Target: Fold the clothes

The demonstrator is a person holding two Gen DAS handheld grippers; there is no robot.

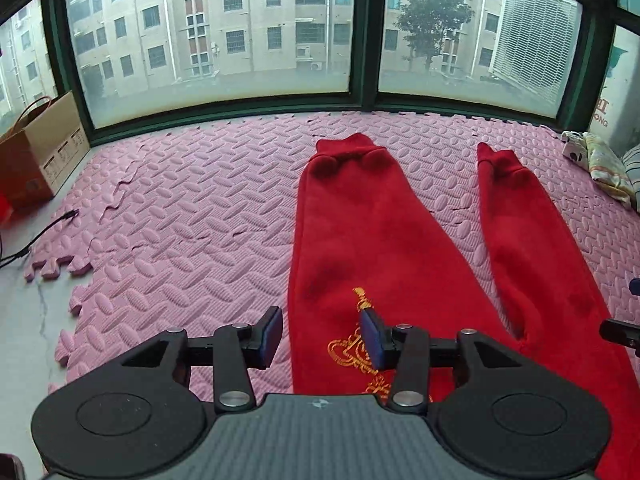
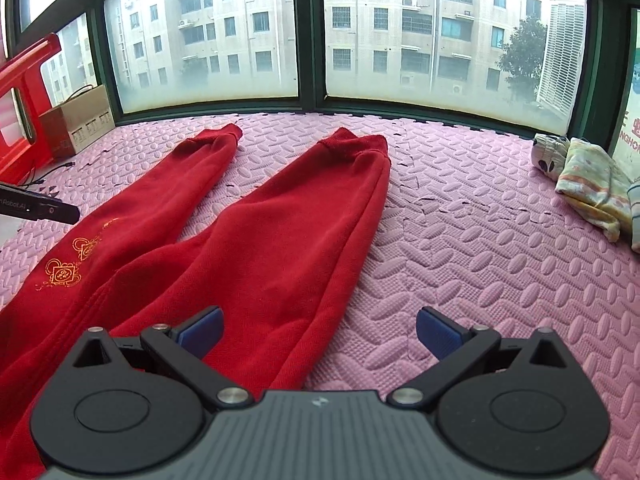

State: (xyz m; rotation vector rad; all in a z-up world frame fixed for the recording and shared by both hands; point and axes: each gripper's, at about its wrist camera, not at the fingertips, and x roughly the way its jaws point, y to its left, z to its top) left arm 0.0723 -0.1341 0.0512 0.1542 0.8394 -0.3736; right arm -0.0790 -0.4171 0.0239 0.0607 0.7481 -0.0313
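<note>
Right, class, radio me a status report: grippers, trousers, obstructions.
Left gripper open, empty. Right gripper open, empty. Red trousers flat on pink mat, legs apart, unfolded. Nothing in the way.

Each gripper, left (image 1: 320, 338) and right (image 2: 320, 330), was black, with blue pads (image 2: 438, 334) on its fingers, silver pivot screws, round side discs and a ribbed grey body bearing a small emblem.

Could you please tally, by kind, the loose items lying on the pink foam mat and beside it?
Red trousers: 1
Cardboard box: 1
Bundle of patterned cloth, pieces not separable: 1
Black cable: 1
Total: 4
</note>
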